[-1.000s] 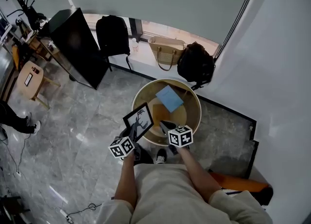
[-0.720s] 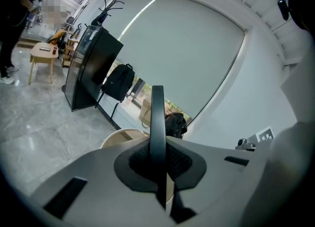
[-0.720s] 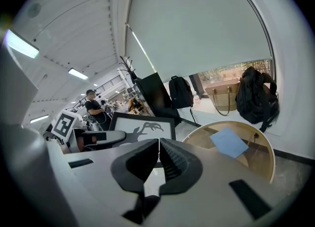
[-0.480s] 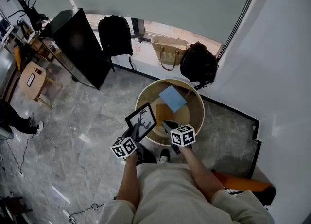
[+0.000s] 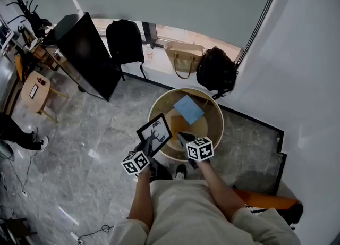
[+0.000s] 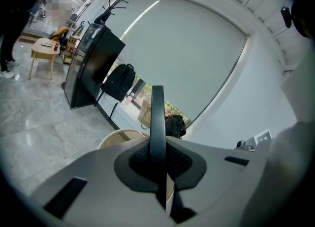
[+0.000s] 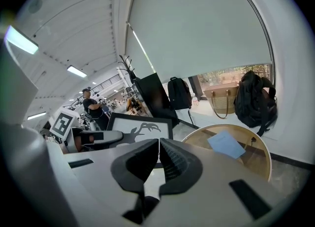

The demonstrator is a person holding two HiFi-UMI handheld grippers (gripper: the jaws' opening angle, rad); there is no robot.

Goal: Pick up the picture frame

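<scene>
Black picture frame [image 6: 157, 115], clamped edge-on by left hand-held gripper [image 6: 159, 161], shows face-on past closed, empty right hand-held gripper [image 7: 158, 158].

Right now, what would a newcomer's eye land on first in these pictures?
The black picture frame, clamped in the left gripper above the near-left rim of the round wooden table. Then the light blue sheet lying on that table, and the right gripper beside the frame, jaws together and empty.

Round wooden table [image 5: 208, 130] stands on the grey stone floor [image 5: 79, 148] just ahead of the jaws of the right gripper [image 7: 158, 143], blue sheet [image 5: 189, 109] flat on it further out, tan sheet [image 5: 180, 123] nearer.
</scene>
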